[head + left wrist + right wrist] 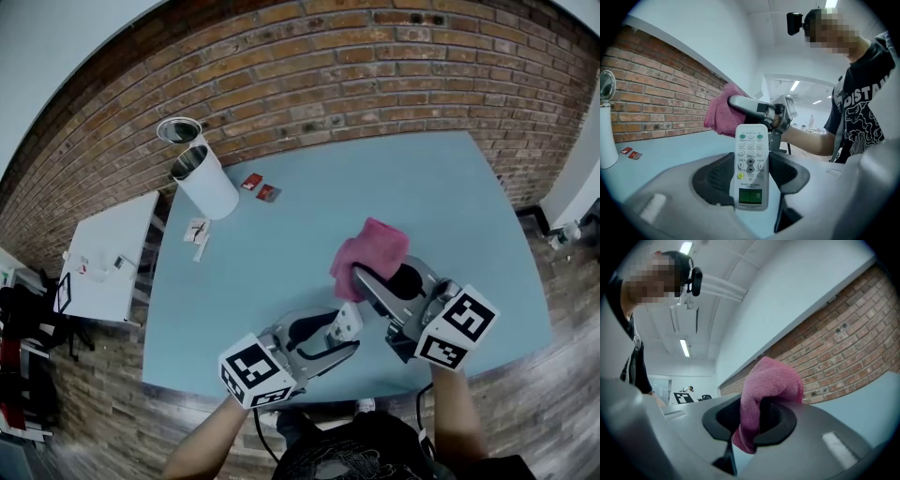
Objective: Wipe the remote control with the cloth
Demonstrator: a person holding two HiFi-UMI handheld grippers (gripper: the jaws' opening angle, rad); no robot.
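Observation:
A white remote control (751, 165) with a small green screen stands upright between the jaws of my left gripper (751, 174), which is shut on its sides; its buttons face the camera. In the head view the remote (349, 319) sticks out of the left gripper (339, 330) just above the table's near edge. My right gripper (749, 418) is shut on a folded pink cloth (764, 394). The cloth (370, 251) bulges out past the right gripper (375, 283), just right of and beyond the remote, and it shows behind the remote as the cloth (724, 112) in the left gripper view.
A light blue table (309, 234) stands against a brick wall. At its far left corner are a white cylinder (204, 178) with a metal lid, two small red packets (260, 187) and a white scrap (197, 232). A white side table (108, 258) stands to the left.

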